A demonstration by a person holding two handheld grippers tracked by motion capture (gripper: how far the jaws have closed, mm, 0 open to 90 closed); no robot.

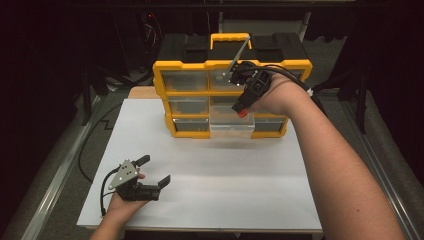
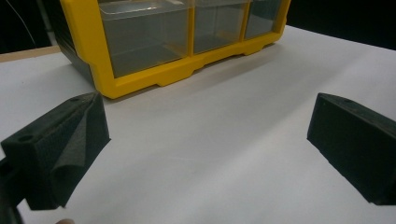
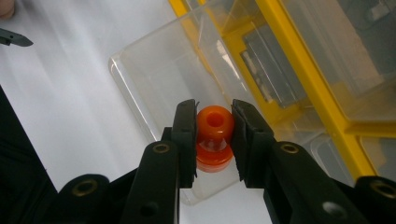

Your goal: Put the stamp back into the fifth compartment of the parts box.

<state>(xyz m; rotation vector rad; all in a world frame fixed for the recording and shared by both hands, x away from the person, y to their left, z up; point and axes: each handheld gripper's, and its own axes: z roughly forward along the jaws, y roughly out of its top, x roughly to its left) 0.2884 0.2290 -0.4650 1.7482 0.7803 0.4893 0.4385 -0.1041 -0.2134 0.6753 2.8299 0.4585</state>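
A yellow and black drawer cabinet (image 1: 185,67) stands at the back of the white table (image 1: 210,175). Its clear bottom-middle drawer (image 1: 231,126) is pulled out. My right gripper (image 1: 242,111) hangs just above that drawer, shut on a small orange spool-shaped piece (image 3: 214,135) that sits over the open drawer (image 3: 159,74). My left gripper (image 1: 154,170) rests low at the front left of the table, its jaws wide apart with nothing between them. In the left gripper view the cabinet (image 2: 140,79) lies ahead, beyond the fingers (image 2: 65,144).
The cabinet's other clear drawers (image 1: 186,80) are pushed in. A wooden board (image 1: 142,92) shows behind the table's left rear corner. Metal rails (image 1: 55,180) run along both sides of the table.
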